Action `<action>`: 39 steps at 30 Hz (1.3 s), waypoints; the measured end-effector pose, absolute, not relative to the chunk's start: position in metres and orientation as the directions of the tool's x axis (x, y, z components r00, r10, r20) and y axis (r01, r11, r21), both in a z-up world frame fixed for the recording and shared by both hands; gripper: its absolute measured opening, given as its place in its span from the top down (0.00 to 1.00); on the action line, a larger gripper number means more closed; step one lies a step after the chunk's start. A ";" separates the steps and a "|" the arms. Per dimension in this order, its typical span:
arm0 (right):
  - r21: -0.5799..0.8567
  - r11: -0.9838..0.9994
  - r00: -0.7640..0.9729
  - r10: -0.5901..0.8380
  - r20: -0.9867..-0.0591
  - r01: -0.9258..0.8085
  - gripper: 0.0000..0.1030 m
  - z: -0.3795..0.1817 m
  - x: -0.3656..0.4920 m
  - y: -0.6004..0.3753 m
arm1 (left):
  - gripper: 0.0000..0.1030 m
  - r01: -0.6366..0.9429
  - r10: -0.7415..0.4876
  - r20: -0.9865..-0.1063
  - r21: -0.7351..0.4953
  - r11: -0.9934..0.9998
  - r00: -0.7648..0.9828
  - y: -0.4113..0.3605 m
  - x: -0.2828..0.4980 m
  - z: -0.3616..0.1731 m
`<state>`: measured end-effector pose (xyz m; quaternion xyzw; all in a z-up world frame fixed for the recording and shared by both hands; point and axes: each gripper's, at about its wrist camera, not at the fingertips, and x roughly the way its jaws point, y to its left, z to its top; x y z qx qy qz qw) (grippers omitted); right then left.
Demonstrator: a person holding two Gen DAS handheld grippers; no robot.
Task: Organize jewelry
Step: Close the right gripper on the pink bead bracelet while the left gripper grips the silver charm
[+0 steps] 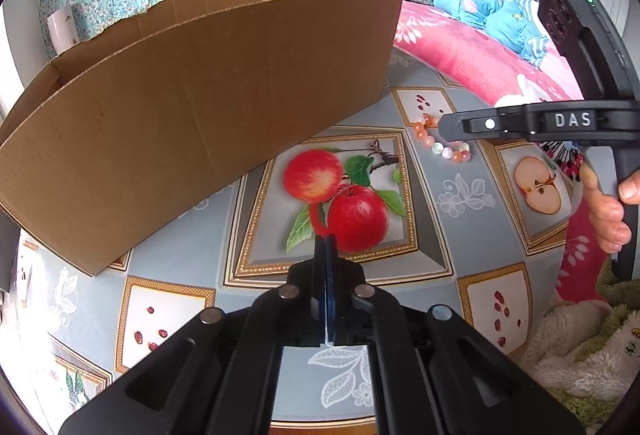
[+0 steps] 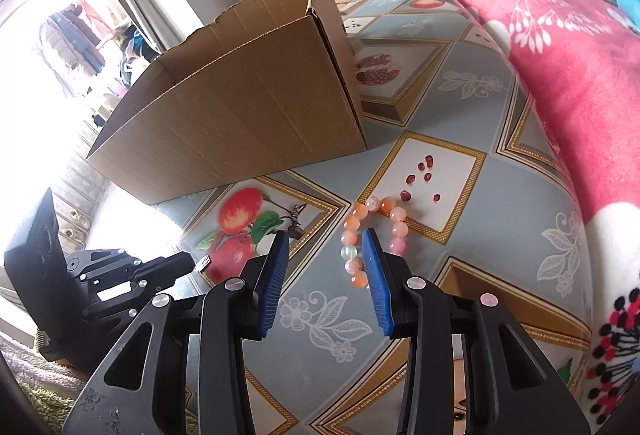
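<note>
Clamped together on a thin red ring (image 1: 316, 219), the left claw (image 1: 327, 241) is held low over the fruit-patterned table (image 1: 440, 235), presumably for carrying to the open brown cardboard box (image 1: 192, 107) close by. The right claw (image 2: 326, 255) is kept apart and empty, one pad beside the orange-and-pink bead bracelet (image 2: 374, 235) lying on the table, apparently readied for its pickup.
</note>
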<state>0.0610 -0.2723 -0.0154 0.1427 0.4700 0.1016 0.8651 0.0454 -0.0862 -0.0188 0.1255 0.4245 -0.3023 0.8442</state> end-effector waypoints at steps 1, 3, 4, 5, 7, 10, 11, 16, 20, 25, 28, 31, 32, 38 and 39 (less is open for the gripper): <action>0.342 0.939 0.538 0.309 -0.784 -0.042 0.64 -0.015 0.061 -0.272 | 1.00 0.619 -0.411 -0.790 -0.051 0.784 0.455 -0.086 0.044 -0.017; 0.342 0.939 0.537 0.310 -0.784 -0.042 0.64 -0.015 0.061 -0.272 | 1.00 0.626 -0.421 -0.797 -0.069 0.777 0.434 -0.086 0.044 -0.017; 0.342 0.939 0.538 0.309 -0.784 -0.042 0.64 -0.015 0.061 -0.272 | 1.00 0.630 -0.420 -0.802 -0.072 0.774 0.425 -0.087 0.044 -0.018; 0.342 0.939 0.537 0.309 -0.785 -0.041 0.64 -0.016 0.062 -0.272 | 0.99 0.629 -0.415 -0.804 -0.067 0.774 0.425 -0.087 0.044 -0.019; 0.342 0.939 0.536 0.309 -0.786 -0.040 0.64 -0.016 0.062 -0.272 | 0.99 0.628 -0.404 -0.813 -0.063 0.776 0.418 -0.089 0.045 -0.022; 0.341 0.939 0.536 0.308 -0.786 -0.038 0.64 -0.017 0.062 -0.272 | 0.95 0.627 -0.401 -0.818 -0.064 0.777 0.413 -0.091 0.047 -0.024; 0.342 0.939 0.536 0.308 -0.786 -0.038 0.64 -0.017 0.062 -0.273 | 0.93 0.628 -0.401 -0.817 -0.062 0.776 0.415 -0.092 0.047 -0.024; 0.344 0.939 0.535 0.305 -0.788 -0.030 0.64 -0.019 0.062 -0.277 | 0.88 0.633 -0.393 -0.815 -0.042 0.773 0.426 -0.096 0.047 -0.023; 0.322 0.946 0.531 0.288 -0.797 -0.029 0.64 -0.024 0.063 -0.277 | 0.88 0.625 -0.362 -0.822 -0.010 0.781 0.439 -0.100 0.050 -0.026; 0.249 0.968 0.530 0.232 -0.815 -0.041 0.64 -0.027 0.067 -0.271 | 0.88 0.616 -0.352 -0.824 -0.005 0.788 0.444 -0.101 0.052 -0.027; 0.225 0.972 0.532 0.227 -0.816 -0.071 0.64 -0.026 0.070 -0.265 | 0.88 0.615 -0.348 -0.825 -0.001 0.789 0.445 -0.101 0.052 -0.028; 0.193 0.977 0.520 0.213 -0.827 -0.093 0.66 -0.029 0.072 -0.259 | 0.88 0.613 -0.349 -0.824 -0.004 0.790 0.445 -0.100 0.051 -0.028; 0.181 0.979 0.512 0.204 -0.835 -0.095 0.68 -0.032 0.074 -0.257 | 0.88 0.612 -0.351 -0.824 -0.006 0.791 0.445 -0.099 0.051 -0.028; 0.234 0.968 0.484 0.251 -0.838 -0.096 0.93 -0.035 0.072 -0.259 | 0.88 0.608 -0.362 -0.821 -0.023 0.794 0.442 -0.093 0.050 -0.027; 0.247 0.964 0.478 0.266 -0.837 -0.103 0.93 -0.035 0.070 -0.259 | 0.88 0.607 -0.365 -0.820 -0.027 0.794 0.442 -0.091 0.050 -0.027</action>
